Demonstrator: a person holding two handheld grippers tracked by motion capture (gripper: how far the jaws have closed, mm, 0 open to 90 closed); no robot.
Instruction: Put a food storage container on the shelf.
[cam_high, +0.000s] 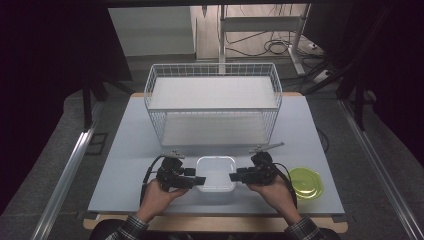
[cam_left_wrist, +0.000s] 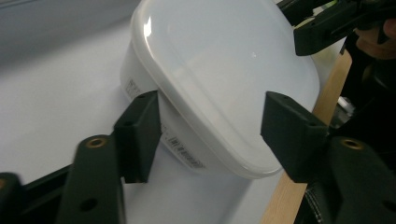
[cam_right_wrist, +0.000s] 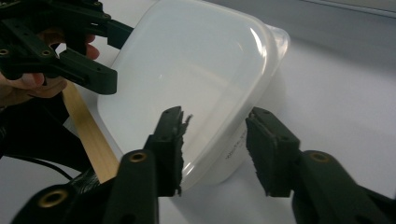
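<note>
A white translucent container with its lid on (cam_high: 216, 172) stands near the table's front edge, between my two grippers. My left gripper (cam_high: 201, 181) comes at it from the left, my right gripper (cam_high: 234, 176) from the right. In the left gripper view the container's near end (cam_left_wrist: 219, 79) lies between the jaws of my left gripper (cam_left_wrist: 212, 116); one pad (cam_left_wrist: 142, 135) is at the wall under the rim. In the right gripper view my right gripper (cam_right_wrist: 217, 135) straddles a corner of the container (cam_right_wrist: 196, 79), with a small gap beside one pad (cam_right_wrist: 271, 149).
A white wire basket (cam_high: 214, 107) with a shelf stands behind the container, across the middle of the table (cam_high: 130, 165). A yellow-green round lid (cam_high: 305, 182) lies at the front right, close to my right hand. The wooden table edge (cam_left_wrist: 327, 98) runs just behind the container.
</note>
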